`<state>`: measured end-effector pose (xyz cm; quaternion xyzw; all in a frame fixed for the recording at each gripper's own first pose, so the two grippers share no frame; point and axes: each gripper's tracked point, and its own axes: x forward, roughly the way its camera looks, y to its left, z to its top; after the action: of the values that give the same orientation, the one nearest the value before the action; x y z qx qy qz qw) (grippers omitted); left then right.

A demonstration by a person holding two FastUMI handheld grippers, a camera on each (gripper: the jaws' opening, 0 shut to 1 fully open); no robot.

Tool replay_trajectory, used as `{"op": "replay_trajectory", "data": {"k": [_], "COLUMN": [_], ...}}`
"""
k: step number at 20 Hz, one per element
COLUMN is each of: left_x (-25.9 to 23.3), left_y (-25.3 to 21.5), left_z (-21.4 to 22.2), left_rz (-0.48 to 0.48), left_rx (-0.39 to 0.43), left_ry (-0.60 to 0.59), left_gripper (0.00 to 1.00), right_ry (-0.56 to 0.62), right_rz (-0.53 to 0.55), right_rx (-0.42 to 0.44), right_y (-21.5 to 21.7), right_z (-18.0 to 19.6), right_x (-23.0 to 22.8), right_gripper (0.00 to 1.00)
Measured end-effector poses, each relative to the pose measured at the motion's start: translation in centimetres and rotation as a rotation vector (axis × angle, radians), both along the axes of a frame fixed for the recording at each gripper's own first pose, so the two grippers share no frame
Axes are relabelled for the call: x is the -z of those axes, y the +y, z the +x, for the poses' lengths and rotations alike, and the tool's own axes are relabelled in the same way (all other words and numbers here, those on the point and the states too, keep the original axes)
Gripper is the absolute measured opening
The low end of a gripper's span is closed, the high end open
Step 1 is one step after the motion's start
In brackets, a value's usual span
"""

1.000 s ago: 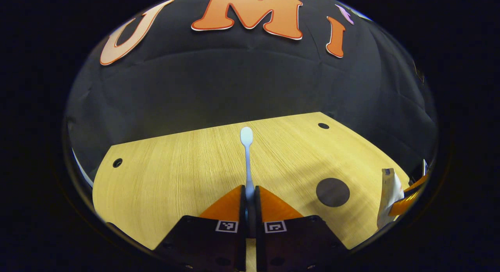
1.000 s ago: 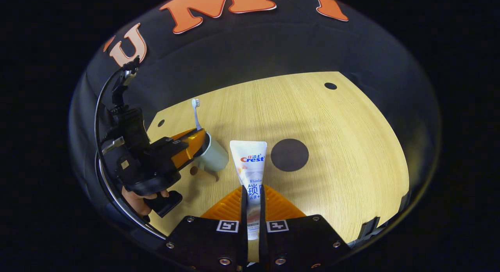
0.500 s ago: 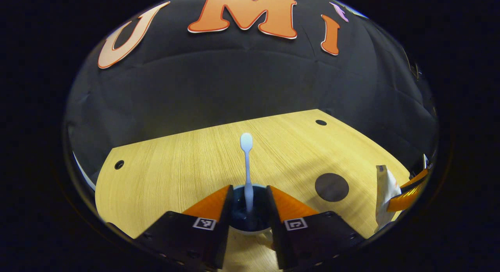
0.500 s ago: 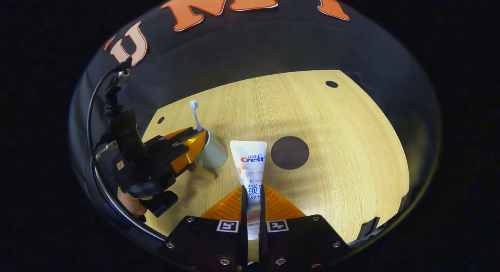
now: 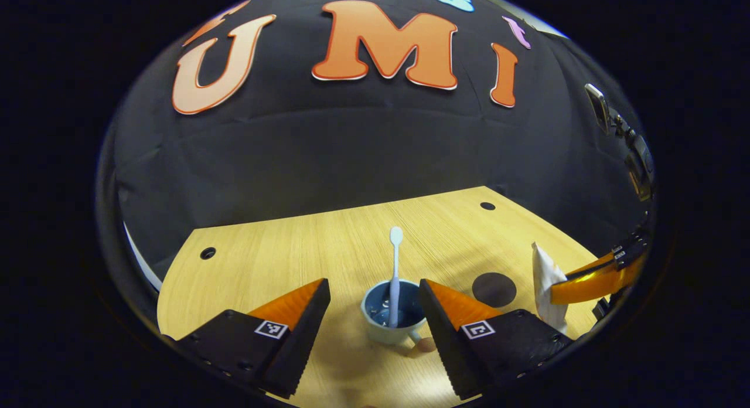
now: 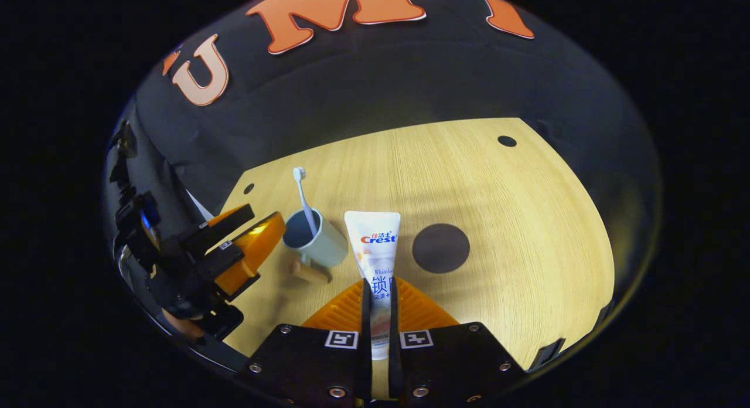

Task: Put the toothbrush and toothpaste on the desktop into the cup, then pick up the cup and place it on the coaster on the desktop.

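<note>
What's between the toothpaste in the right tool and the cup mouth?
Mostly clear. The toothbrush leans inside the cup, taking part of the mouth. The left tool is open and apart from the cup. The toothpaste, held by the right tool, sits just beside it.

The bottom of the toothbrush (image 5: 395, 273) is hidden inside the cup (image 5: 391, 321). The low end of the toothpaste (image 6: 375, 261) is hidden between the right tongs (image 6: 375, 291). The hand (image 6: 183, 326) is mostly hidden.

Wooden desktop (image 6: 515, 232) with round holes (image 6: 507, 141)
</note>
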<state>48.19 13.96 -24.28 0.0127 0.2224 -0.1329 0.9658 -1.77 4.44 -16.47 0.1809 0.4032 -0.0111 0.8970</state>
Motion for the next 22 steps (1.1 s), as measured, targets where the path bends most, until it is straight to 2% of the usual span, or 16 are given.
{"op": "replay_trajectory", "data": {"k": [6, 14, 18, 22], "left_x": [-2.3, -2.1, -1.1, -0.8], "left_y": [4.5, 8.7, 9.5, 10.0], "left_z": [-3.3, -6.5, -8.0, -8.5], "left_rz": [-0.01, -0.019, -0.021, -0.017], "left_rx": [-0.097, -0.186, -0.202, -0.2], "left_ry": [-0.016, 0.009, 0.029, 0.045], "left_gripper": [0.95, 0.95, 0.95, 0.95], "right_ry": [-0.162, -0.411, -0.502, -0.525], "right_rz": [-0.006, 0.009, 0.005, 0.002], "right_rx": [-0.058, -0.091, -0.109, -0.142], "right_y": [-1.5, -3.2, -3.6, -2.7], "right_z": [2.0, 2.1, 1.7, 2.2], "right_x": [-3.6, -9.1, -9.7, -8.2], "right_gripper": [0.12, 0.12, 0.11, 0.11]}}
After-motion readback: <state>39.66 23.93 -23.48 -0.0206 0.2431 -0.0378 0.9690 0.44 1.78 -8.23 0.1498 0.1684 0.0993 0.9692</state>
